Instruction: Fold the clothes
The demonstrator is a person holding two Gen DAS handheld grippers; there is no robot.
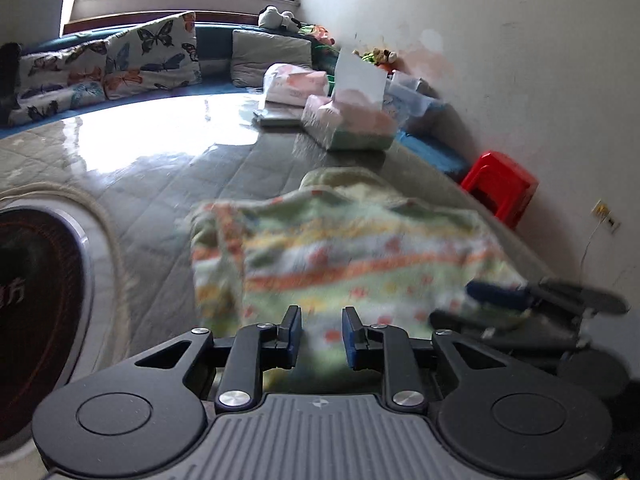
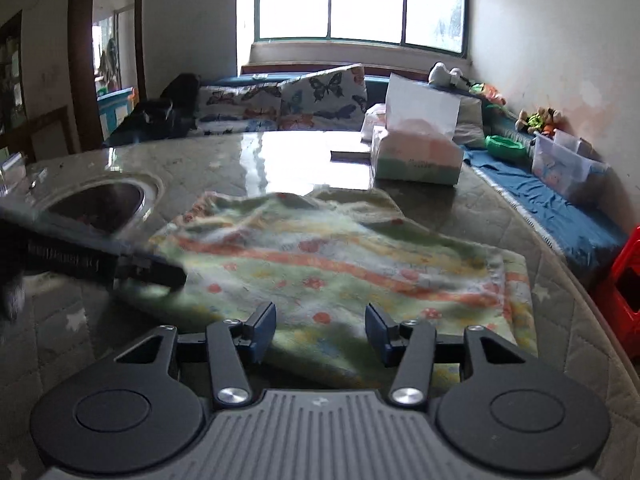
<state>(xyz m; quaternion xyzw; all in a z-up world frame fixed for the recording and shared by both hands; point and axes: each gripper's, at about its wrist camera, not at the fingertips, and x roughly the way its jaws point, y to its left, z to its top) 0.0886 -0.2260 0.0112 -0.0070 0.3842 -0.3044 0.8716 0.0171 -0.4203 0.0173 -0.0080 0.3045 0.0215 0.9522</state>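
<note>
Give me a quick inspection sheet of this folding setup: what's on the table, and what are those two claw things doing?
Surface: quilted grey table cover, glossy under the window light.
Job's things: striped, flower-print garment, lying partly folded.
Clutter: tissue pack; round inset hotplate.
Grippers: left gripper open, over the garment's near edge; right gripper open, also above the garment. Neither holds cloth.
Cables: thin wire below a wall socket.
Surroundings: butterfly cushions, red stool, storage bins, window.

Bright window (image 2: 360,0) behind butterfly-cushioned bench (image 2: 280,100)
</note>
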